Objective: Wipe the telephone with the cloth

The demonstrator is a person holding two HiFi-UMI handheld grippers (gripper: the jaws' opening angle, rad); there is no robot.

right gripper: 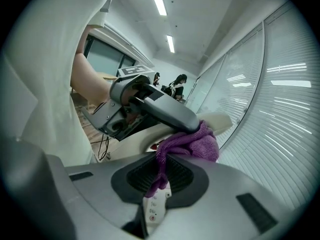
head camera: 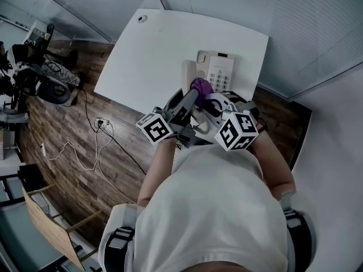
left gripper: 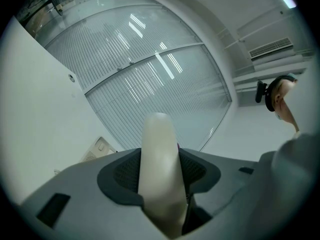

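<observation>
Clamps left tongs (left gripper: 159,171) on the handset (left gripper: 156,134), raised off the telephone base (head camera: 221,69), for rubbing with purple cloth (right gripper: 192,144) pinched in right tongs (right gripper: 160,176)

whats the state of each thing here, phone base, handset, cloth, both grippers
telephone base: on the table, handset off it
handset: lifted, clamped between the left jaws
cloth: bunched, against the handset
left gripper: shut on handset
right gripper: shut on cloth

telephone base (head camera: 220,71) on table (head camera: 159,44), toward its right edge | handset (head camera: 188,72) just left of base, between jaws of left gripper (head camera: 189,100) | cloth (head camera: 201,86) against handset — in right gripper (head camera: 211,102) | cables (head camera: 85,152) on floor (head camera: 51,129), left of table
</observation>
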